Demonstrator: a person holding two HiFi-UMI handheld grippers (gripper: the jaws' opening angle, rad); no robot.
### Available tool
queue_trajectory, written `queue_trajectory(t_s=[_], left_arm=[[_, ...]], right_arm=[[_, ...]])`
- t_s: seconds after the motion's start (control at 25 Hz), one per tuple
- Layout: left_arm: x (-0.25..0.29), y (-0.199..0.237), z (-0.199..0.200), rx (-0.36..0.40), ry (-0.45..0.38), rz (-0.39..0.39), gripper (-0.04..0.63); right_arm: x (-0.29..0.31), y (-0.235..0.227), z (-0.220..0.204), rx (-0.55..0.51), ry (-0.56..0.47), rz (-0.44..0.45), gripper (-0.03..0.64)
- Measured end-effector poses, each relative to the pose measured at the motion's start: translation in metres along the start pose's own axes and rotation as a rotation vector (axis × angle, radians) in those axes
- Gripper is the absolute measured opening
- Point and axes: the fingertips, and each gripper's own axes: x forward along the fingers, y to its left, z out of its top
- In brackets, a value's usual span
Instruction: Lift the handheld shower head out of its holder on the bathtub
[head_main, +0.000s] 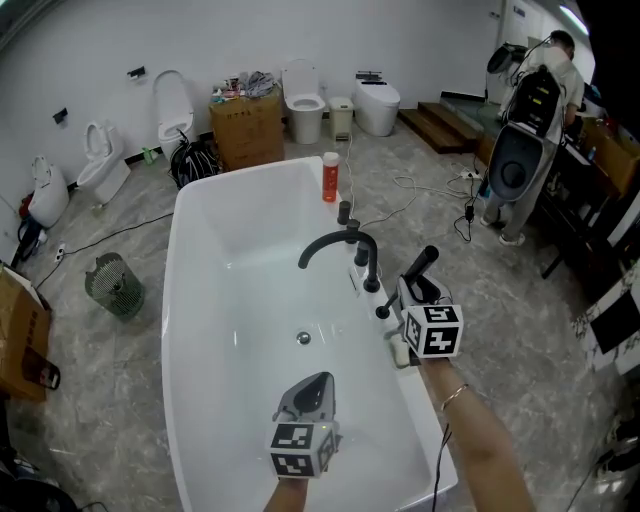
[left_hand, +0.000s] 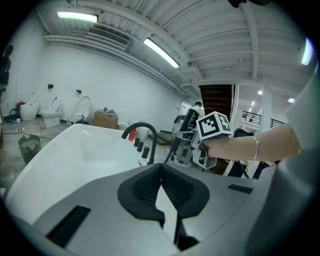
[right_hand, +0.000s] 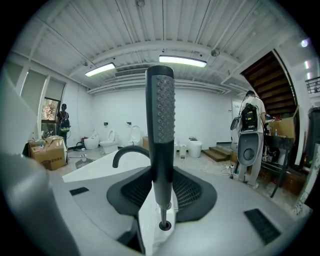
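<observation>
The black handheld shower head (right_hand: 160, 120) stands upright between my right gripper's (right_hand: 161, 186) pads, which are shut on its handle; its hose end (right_hand: 163, 225) shows below. In the head view the shower head (head_main: 424, 266) slants up out of my right gripper (head_main: 416, 291), above the tub's right rim beside the black faucet (head_main: 340, 243) and its knobs (head_main: 372, 284). The holder itself is not clear to see. My left gripper (head_main: 317, 384) hovers over the white bathtub (head_main: 200, 300), jaws shut and empty. The left gripper view (left_hand: 161, 170) looks at the right gripper (left_hand: 212, 131) and the shower head (left_hand: 180, 136).
An orange bottle (head_main: 330, 177) stands on the tub's far rim. Toilets (head_main: 303, 100), a cardboard box (head_main: 246, 128) and a green basket (head_main: 113, 285) stand on the floor around. Cables (head_main: 420, 190) trail at the right, near a person (head_main: 550, 75) and equipment.
</observation>
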Motion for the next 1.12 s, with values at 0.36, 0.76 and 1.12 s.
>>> queue_trajectory(t_s=[0.36, 0.76, 1.12], left_arm=[[-0.040, -0.016, 0.024, 0.019, -0.026, -0.012, 0.020], [-0.079, -0.027, 0.030, 0.026, -0.022, -0.020, 0.020], [-0.107, -0.034, 0.044, 0.038, -0.048, -0.029, 0.020]], right_arm=[[-0.051, 0.014, 0.052, -0.027, -0.049, 0.007, 0.130], [-0.100, 0.032, 0.090, -0.037, -0.090, 0.022, 0.130], [-0.135, 0.051, 0.112, -0.059, -0.103, 0.037, 0.130]])
